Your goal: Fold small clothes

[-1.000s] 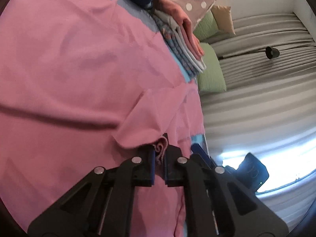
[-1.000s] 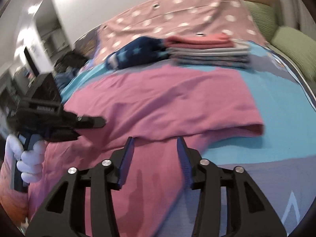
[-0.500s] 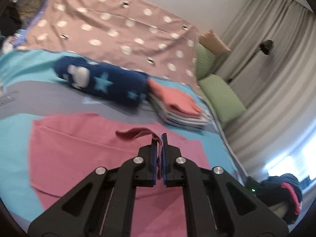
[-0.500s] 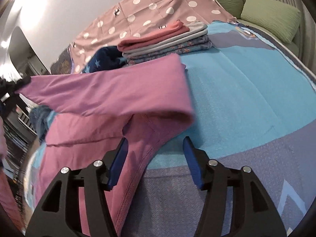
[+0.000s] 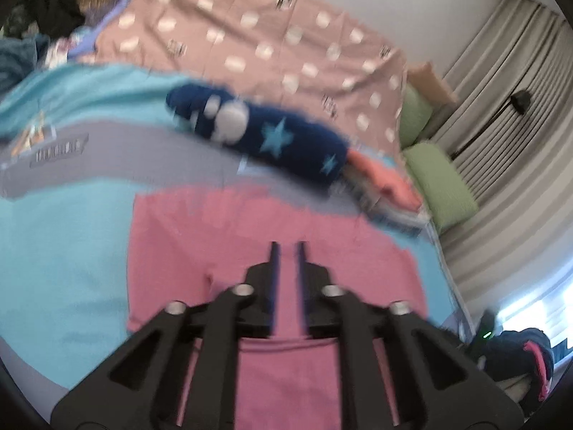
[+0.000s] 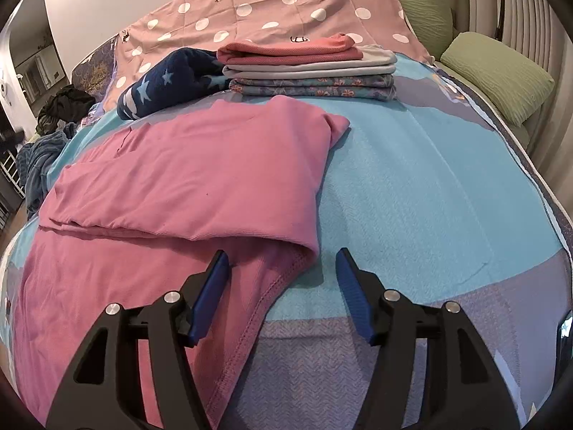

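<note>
A pink garment (image 6: 193, 179) lies on the bed, its far part folded back over the near part; it also shows in the blurred left wrist view (image 5: 222, 236). My left gripper (image 5: 286, 247) hovers over it with the jaws a narrow gap apart and nothing between them. My right gripper (image 6: 281, 256) is open and empty, just above the near right hem of the garment where the folded edge ends.
A stack of folded clothes (image 6: 308, 68) sits at the far side, next to a rolled navy star blanket (image 6: 168, 82). The bed has a blue and grey cover (image 6: 429, 186), a polka-dot sheet (image 6: 272, 3), green pillows (image 6: 497, 75) on the right, dark clothes (image 6: 61, 107) far left.
My left gripper let go of the pink cloth and its jaws parted slightly. The lifted layer has dropped flat onto the garment. The right gripper stayed open.
</note>
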Demonstrator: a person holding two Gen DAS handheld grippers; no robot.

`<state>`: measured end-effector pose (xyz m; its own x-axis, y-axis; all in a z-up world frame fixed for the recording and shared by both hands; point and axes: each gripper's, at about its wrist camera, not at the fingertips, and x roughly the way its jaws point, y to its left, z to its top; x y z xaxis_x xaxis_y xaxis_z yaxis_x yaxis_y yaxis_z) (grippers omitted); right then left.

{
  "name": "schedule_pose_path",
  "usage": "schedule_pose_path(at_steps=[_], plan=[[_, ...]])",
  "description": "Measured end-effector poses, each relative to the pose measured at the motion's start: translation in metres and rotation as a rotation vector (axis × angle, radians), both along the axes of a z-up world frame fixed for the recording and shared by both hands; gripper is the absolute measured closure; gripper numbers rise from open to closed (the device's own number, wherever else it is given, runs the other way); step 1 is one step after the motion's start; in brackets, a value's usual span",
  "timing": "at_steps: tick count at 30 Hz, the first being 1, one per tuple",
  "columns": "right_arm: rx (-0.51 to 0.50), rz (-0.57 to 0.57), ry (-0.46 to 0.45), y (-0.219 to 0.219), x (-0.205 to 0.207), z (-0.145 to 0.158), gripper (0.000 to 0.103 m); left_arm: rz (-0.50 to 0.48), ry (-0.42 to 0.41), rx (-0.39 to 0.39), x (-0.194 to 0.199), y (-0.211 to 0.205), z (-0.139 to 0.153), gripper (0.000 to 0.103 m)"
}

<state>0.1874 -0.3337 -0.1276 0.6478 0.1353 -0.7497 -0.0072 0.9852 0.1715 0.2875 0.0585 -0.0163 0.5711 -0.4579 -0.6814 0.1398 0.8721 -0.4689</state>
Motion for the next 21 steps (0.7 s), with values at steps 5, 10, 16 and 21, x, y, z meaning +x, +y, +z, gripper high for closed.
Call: schedule_pose_path(at_steps=[5,10,16,21], plan=[[0.008,0.007,-0.002,0.000,0.000,-0.001,0.036,0.007,0.135,0.047,0.020,-0.005,-0.060,0.053],[0.012,0.013,-0.002,0.002,0.000,-0.002,0.034,-0.019,0.178,-0.027,0.038,-0.008,-0.087,0.098],[0.016,0.014,-0.004,0.002,0.001,-0.002,0.034,0.005,-0.099,0.011,0.013,-0.001,-0.017,0.098],[0.000,0.015,-0.004,0.004,0.001,-0.003,0.033,0.080,-0.025,0.097,0.010,0.028,-0.033,0.098]])
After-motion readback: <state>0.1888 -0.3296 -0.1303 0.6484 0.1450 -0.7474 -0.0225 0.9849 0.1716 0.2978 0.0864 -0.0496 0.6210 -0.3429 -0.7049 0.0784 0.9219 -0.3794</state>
